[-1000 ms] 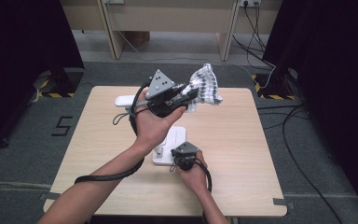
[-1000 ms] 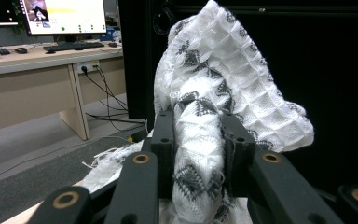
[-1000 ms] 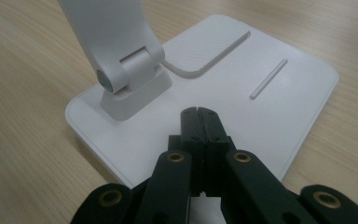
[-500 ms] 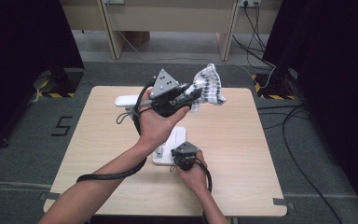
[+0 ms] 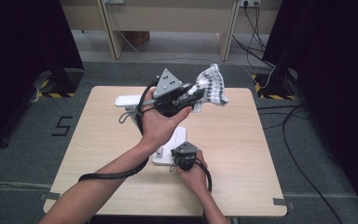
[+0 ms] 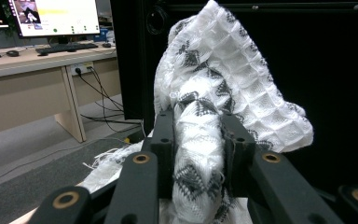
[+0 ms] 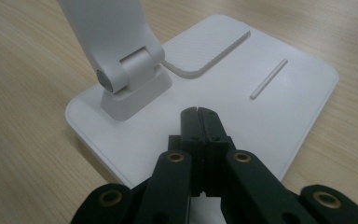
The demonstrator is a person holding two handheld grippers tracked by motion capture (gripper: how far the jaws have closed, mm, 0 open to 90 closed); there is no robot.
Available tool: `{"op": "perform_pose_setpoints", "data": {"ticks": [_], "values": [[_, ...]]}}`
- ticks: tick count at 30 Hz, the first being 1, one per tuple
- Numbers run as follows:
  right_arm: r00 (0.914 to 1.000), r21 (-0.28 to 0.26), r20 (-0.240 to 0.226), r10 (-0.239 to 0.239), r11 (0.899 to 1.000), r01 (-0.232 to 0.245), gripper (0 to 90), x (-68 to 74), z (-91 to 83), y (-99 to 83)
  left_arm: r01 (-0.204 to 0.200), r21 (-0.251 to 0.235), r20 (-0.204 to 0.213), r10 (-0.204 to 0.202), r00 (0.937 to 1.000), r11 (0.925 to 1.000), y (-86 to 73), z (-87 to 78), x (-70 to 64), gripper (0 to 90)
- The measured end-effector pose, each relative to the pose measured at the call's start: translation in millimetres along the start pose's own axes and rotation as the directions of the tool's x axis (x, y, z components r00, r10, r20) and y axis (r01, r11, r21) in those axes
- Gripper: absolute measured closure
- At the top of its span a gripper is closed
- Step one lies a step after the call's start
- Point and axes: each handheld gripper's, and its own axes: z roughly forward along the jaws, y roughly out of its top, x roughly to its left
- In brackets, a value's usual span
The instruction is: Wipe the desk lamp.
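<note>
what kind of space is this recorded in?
Likely a lab or office recording bay: a light wooden table on grey carpet, hemmed by black curtains, with floor cables and a desk carrying a monitor and keyboard beyond.

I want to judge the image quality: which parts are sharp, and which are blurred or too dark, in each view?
High view: even light on the table, room sides almost black. Left gripper view: cloth sharp, slightly bright; the desk behind is soft. Right gripper view: lamp base clear, no glare; its near jaws slightly blurred.
</note>
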Motion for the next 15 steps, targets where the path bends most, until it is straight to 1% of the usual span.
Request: {"op": "perform_pose_setpoints", "data": {"ticks": [15], "values": [[1.0000,0.000,0.001,0.000,1.000,0.000,90.0,0.0,0.0,0.0,-0.007,0.005,0.006,0.007,1.0000,1.0000,2.7,4.4,-3.7,70.6]]}}
